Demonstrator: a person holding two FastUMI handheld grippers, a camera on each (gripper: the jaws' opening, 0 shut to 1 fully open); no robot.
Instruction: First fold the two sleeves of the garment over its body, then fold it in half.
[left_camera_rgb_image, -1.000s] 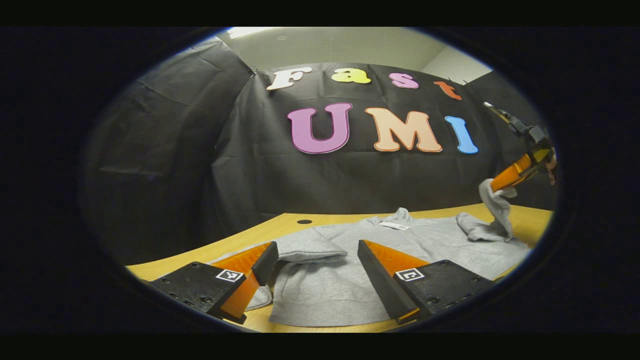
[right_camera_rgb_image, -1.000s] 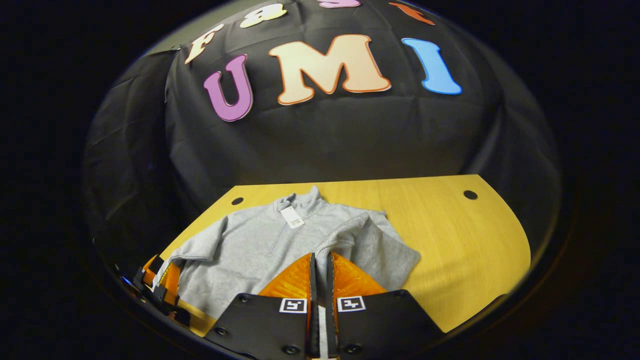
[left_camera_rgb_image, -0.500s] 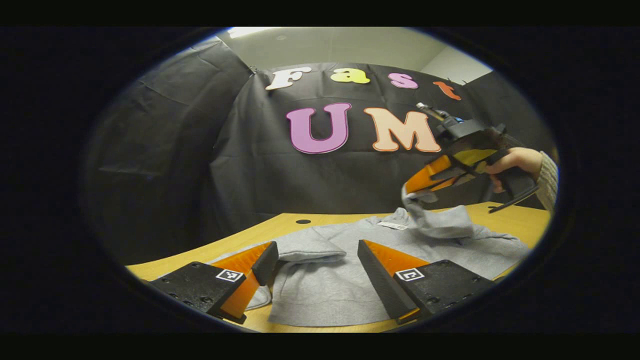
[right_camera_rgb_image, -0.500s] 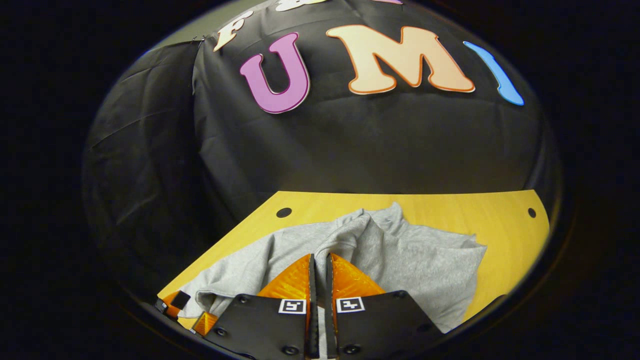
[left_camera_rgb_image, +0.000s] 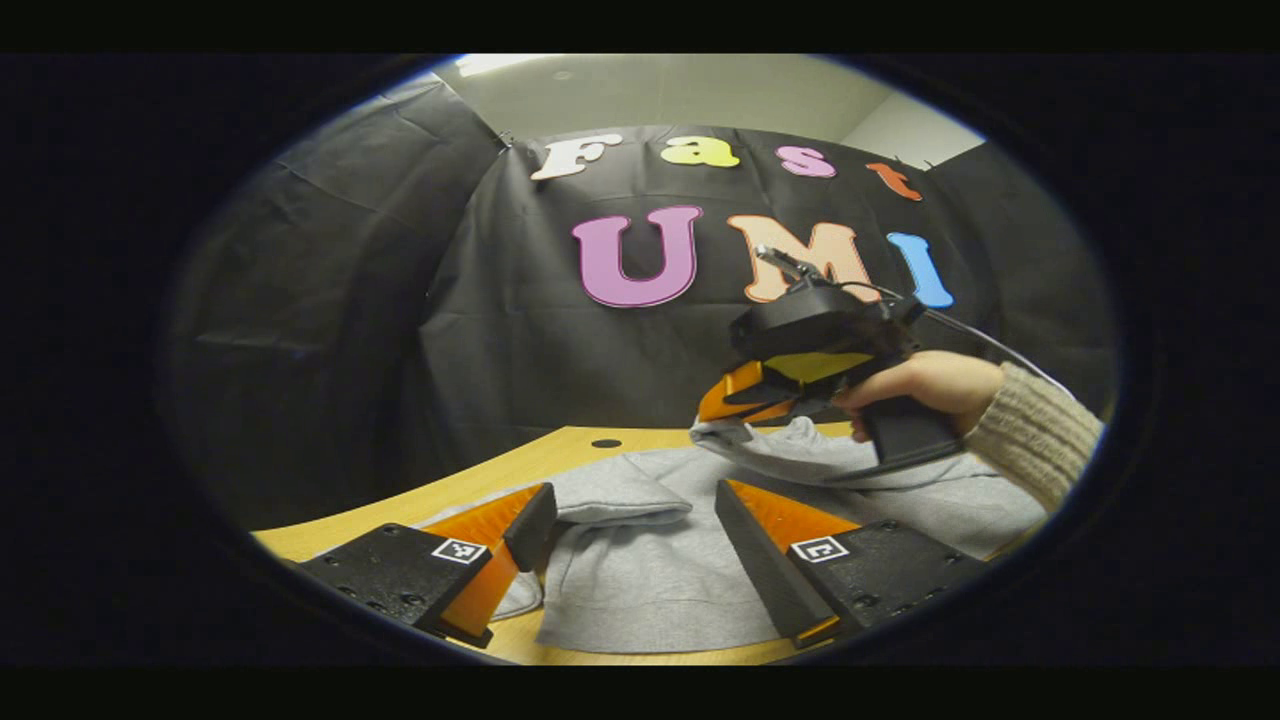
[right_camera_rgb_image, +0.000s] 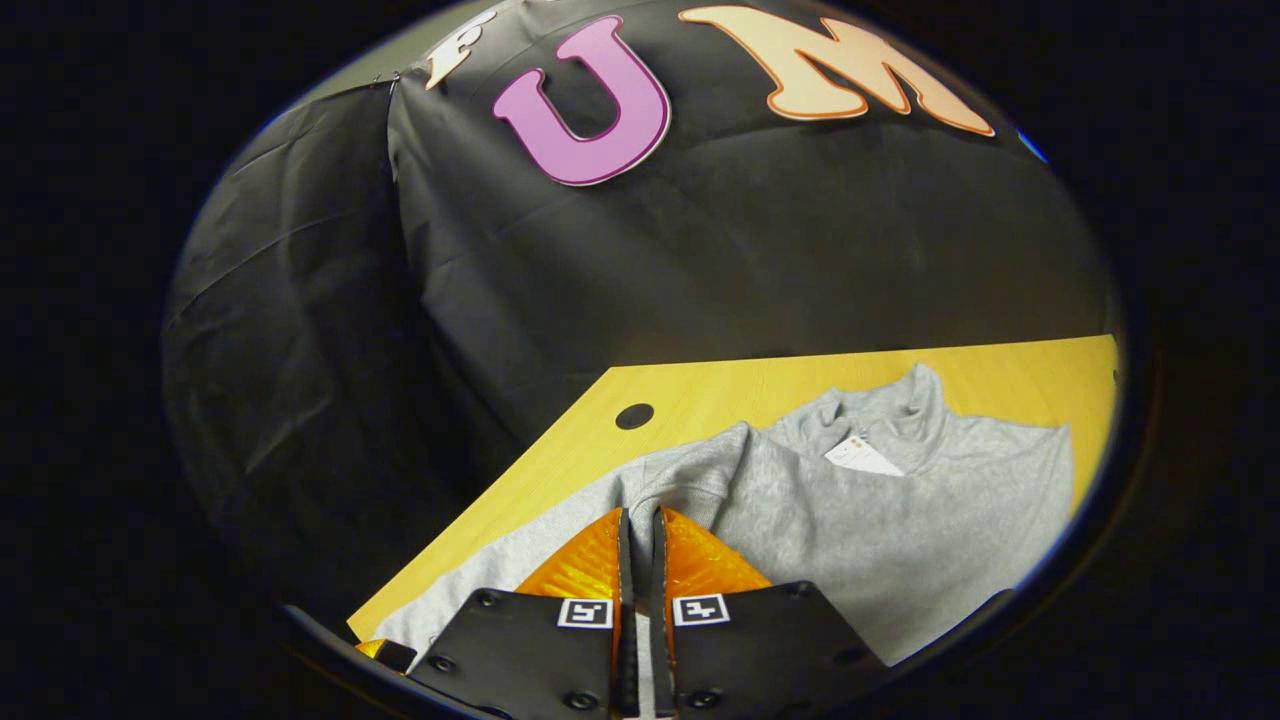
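**Second sleeve held above the chest: the risks from here**

The right gripper (right_camera_rgb_image: 637, 520) has its two fingers pressed together on the cuff of the right sleeve (right_camera_rgb_image: 690, 475), with only a thin strip of cloth between them. In the left gripper view it hangs above the chest of the grey garment (left_camera_rgb_image: 650, 570), at about 2 o'clock from the left gripper (left_camera_rgb_image: 630, 520), and the sleeve runs from it down to the shoulder. The garment lies flat on the yellow table (right_camera_rgb_image: 780, 385), collar toward the booth wall. The left gripper stands wide open and holds nothing; it rests low at the near hem, and the left sleeve (left_camera_rgb_image: 615, 497) lies already folded on the body between its fingers.

I judge the main danger is a bad release. If the cuff is let go from this height, the sleeve may fall in a twisted heap or slide back over the side. A strong pull across could also drag the whole body and disturb the folded sleeve.

A white tag (right_camera_rgb_image: 862, 456) lies at the collar, at about 1 o'clock from the right gripper, and could be covered by the sleeve. A dark round hole (right_camera_rgb_image: 634, 416) sits in the table at 12 o'clock, clear of the cloth. The hand (left_camera_rgb_image: 925, 385) and knitted cuff of the person reach over the right part of the garment, so the far edge there is hidden.
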